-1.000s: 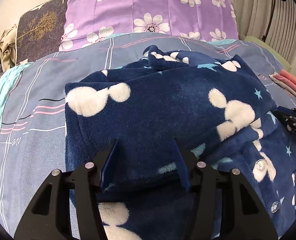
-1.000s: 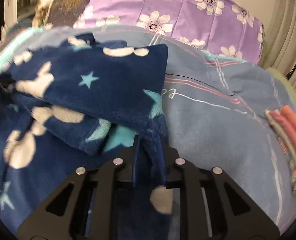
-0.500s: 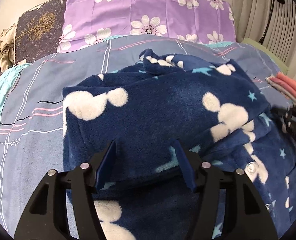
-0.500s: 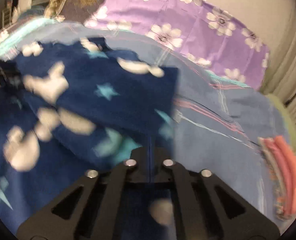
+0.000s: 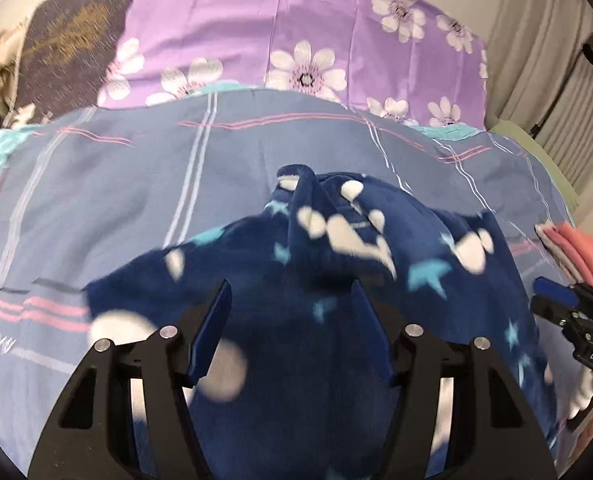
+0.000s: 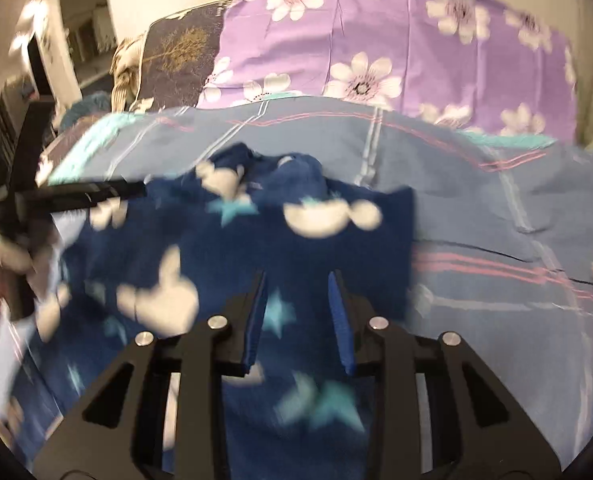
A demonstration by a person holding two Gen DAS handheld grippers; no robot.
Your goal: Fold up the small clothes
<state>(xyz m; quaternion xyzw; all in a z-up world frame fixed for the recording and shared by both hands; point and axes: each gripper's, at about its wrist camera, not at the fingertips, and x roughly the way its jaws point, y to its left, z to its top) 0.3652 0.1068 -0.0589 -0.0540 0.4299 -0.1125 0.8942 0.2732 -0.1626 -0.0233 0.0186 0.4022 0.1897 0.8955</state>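
A navy fleece garment (image 5: 336,264) with white shapes and teal stars lies partly folded on the blue striped bedsheet (image 5: 136,184); it also shows in the right wrist view (image 6: 256,248). My left gripper (image 5: 290,292) is open above the garment, with nothing between its blue pads. My right gripper (image 6: 298,284) is open above the garment's right part, empty. The right gripper also shows at the right edge of the left wrist view (image 5: 568,312). The left gripper shows at the left of the right wrist view (image 6: 76,196).
A purple flowered pillow (image 5: 296,36) and a dark patterned pillow (image 5: 64,48) stand at the head of the bed. A stack of folded pink and orange clothes (image 5: 576,252) lies at the right edge. Curtains (image 5: 544,64) hang at the far right.
The right gripper was shut on the garment's edge and has opened and let it go. Both grippers have lifted and tilted up, so more of the bed and pillows shows.
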